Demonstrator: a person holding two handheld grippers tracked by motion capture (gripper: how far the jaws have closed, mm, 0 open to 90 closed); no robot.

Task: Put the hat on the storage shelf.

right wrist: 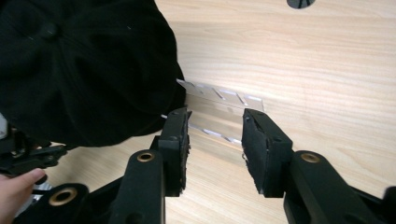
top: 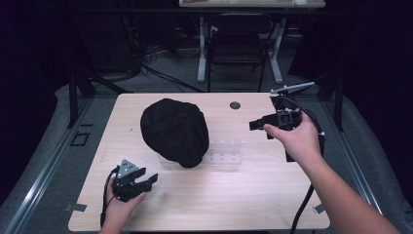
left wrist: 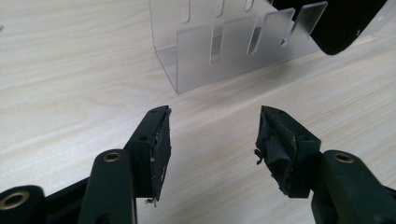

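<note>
Two tongs stand off from the black cap [top: 174, 131], which sits near the middle of the table [top: 253, 200] with its front edge on a clear plastic rack [top: 225, 152]. Left of the cap and nearer the person, the left tongs [top: 146, 181] gape wide with nothing between them. Right of the cap, past the rack, the right tongs [top: 254, 125] are also parted and empty, aimed back at it. Neither touches the cap, so the handling seems either finished or not yet begun. Bare wood lies all round the cap; only the rack crowds its right side.
</note>
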